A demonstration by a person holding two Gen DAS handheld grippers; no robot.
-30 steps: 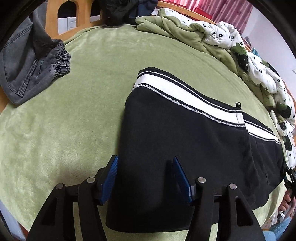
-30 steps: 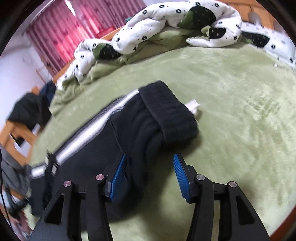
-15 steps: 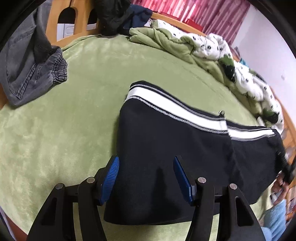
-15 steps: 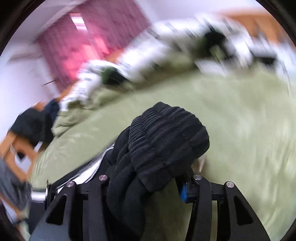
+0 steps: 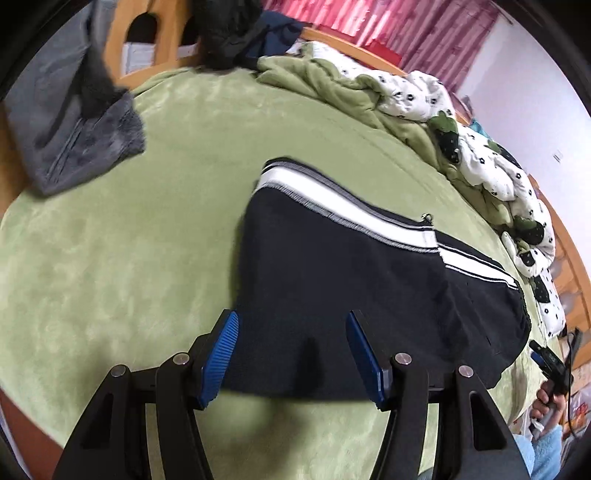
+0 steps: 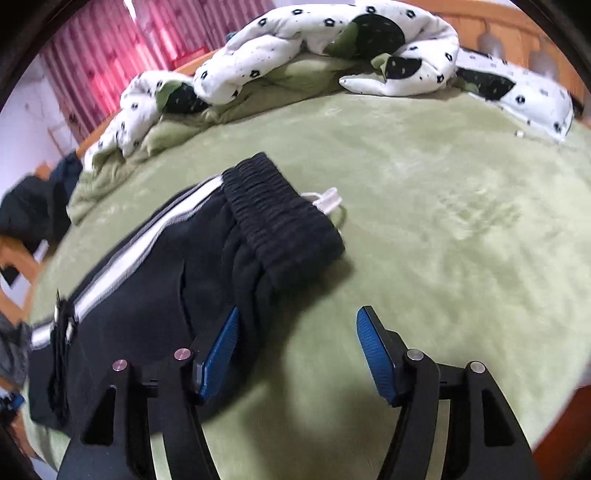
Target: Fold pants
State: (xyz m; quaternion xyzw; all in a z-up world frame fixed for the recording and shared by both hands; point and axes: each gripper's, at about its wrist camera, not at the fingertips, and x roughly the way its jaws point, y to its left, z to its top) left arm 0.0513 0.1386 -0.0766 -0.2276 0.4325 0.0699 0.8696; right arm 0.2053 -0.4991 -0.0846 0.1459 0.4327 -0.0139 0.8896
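Note:
Black pants with a white side stripe lie folded lengthwise on the green blanket. My left gripper hovers open over their near hem edge, with black cloth showing flat between the blue pads, not pinched. In the right wrist view the ribbed waistband rests on the blanket, a white drawstring poking out beside it. My right gripper is just right of the pants; its jaws are opening and only blanket lies between them.
Grey jeans lie at the far left by the wooden bed frame. A white patterned duvet is heaped along the far side of the bed. Dark clothes hang over the frame. A hand shows at the right edge.
Half a second ago my right gripper held the waistband lifted; it has let go and the waistband lies on the blanket. The left gripper drew back a little over the hem.

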